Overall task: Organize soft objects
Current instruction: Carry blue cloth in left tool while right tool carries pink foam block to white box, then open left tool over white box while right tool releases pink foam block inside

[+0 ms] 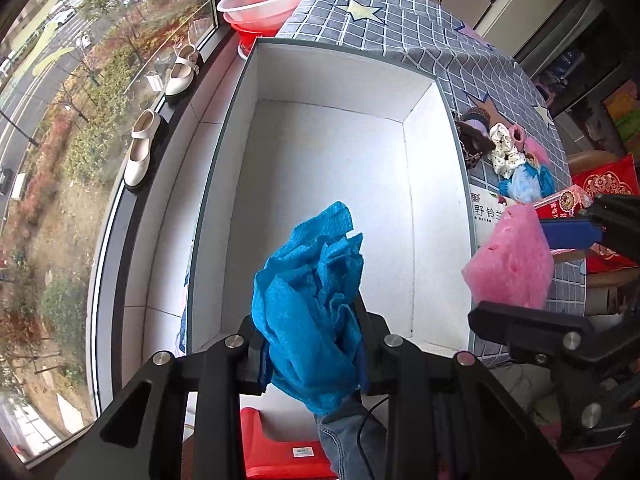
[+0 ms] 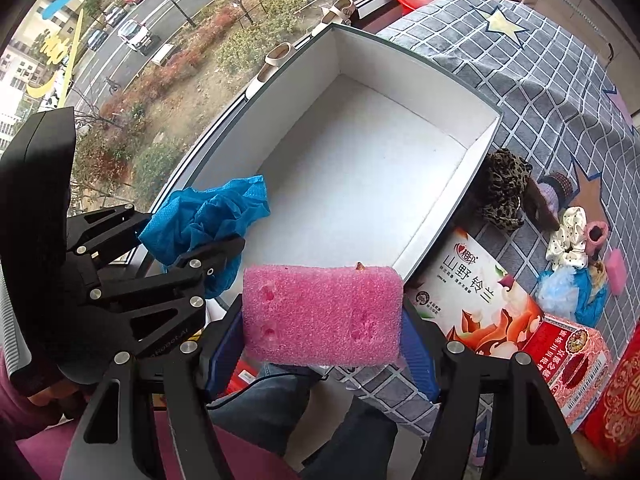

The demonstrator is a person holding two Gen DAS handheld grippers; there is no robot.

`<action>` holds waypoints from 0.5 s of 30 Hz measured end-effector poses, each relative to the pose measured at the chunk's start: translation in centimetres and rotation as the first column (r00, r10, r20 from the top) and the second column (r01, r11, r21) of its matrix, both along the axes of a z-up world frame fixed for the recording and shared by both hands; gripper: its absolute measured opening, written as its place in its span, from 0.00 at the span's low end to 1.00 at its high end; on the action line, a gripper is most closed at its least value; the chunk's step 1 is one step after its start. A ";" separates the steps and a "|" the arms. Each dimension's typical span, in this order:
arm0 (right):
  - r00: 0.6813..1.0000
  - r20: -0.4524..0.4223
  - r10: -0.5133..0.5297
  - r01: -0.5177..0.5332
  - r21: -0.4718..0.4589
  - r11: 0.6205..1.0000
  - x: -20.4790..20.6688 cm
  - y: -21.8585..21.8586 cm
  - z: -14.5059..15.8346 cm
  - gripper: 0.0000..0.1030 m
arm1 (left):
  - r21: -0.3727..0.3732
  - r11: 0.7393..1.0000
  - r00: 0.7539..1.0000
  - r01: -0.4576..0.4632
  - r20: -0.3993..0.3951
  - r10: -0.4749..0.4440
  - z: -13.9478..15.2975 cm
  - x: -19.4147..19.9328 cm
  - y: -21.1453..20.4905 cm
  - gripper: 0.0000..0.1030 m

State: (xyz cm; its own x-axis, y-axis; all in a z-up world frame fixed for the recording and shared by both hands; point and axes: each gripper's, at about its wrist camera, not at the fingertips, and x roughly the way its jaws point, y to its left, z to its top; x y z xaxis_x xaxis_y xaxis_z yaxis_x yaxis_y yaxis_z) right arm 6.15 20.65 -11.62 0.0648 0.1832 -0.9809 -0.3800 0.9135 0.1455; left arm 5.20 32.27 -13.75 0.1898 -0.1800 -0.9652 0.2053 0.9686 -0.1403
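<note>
- Above the white box (image 1: 328, 184): left claw (image 1: 316, 344) clamped on blue cloth (image 1: 312, 300).
- Beside the box's near corner: right claw (image 2: 322, 320) clamped on pink sponge (image 2: 320, 316).

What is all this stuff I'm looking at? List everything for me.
box: one, white inside, empty, on the checked cloth
blue cloth: one, crumpled, held over the box
pink sponge: one, held beside the box's near end
scrunchies: several, leopard, spotted white, pink, right of the box
printed cartons: two, white and red, near right
basins: two stacked, pink and red, by the window
shoes: two, cream, on the sill
left gripper: black, shut on the blue cloth
right gripper: black with blue pads, shut on the pink sponge
</note>
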 end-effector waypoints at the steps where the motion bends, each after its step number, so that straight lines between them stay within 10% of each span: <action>1: 1.000 0.001 0.000 0.000 0.000 1.000 0.0 0.0 0.0 0.69 | 0.001 1.000 1.000 0.001 -0.002 -0.001 -0.1 0.0 0.0 0.32; 11: 1.000 -0.001 0.000 0.000 0.004 1.000 0.3 0.3 -0.1 0.69 | 0.008 1.000 1.000 0.002 -0.002 -0.002 -0.3 -0.1 0.1 0.35; 15: 1.000 -0.005 0.002 -0.002 0.015 1.000 0.4 0.5 -0.1 0.70 | 0.034 0.999 1.000 0.009 0.027 -0.010 0.0 -0.2 -0.2 0.61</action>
